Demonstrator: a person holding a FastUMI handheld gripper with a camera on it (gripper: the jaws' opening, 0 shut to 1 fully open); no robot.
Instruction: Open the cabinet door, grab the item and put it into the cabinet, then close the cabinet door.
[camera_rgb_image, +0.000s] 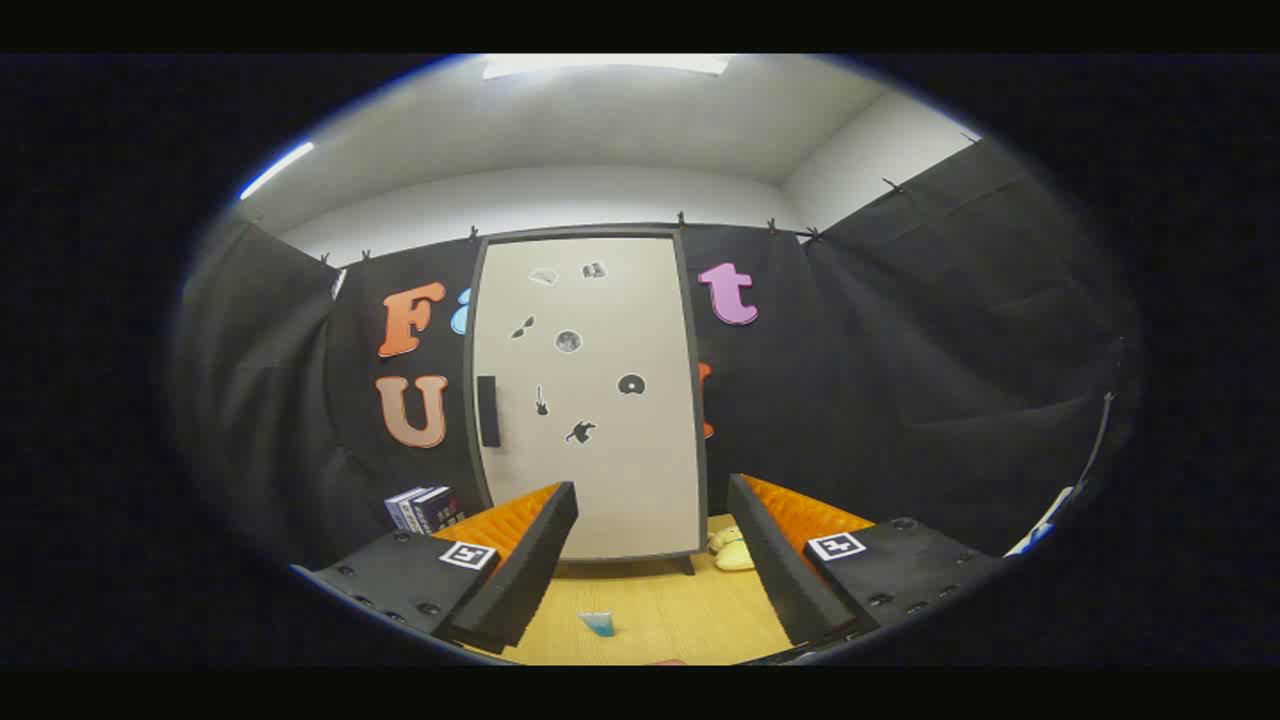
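Cabinet (590, 400) standing upright at the centre of the frame, on a pale wooden bench (660, 610), with its light door fully shut and a dark vertical handle (488, 411) sitting near the door's left edge. Small dark stickers are dotting the door face. Nothing of the task is looking done yet: the door is waiting to be opened, the item is waiting to be picked up, and the closing comes last.

The tongs (650, 560) are showing at the bottom of the frame, spread wide and gripping nothing, with the bench and the cabinet's foot visible between the two fingers. They are hanging well apart from the handle.

A pale yellow item (730, 548), likely the thing to be stowed, is lying on the bench at the cabinet's lower right corner, partly hidden behind the right finger. A small blue-green object (597, 623) is resting on the bench between the fingers. Some books (425, 508) are standing at the lower left, beside the cabinet.
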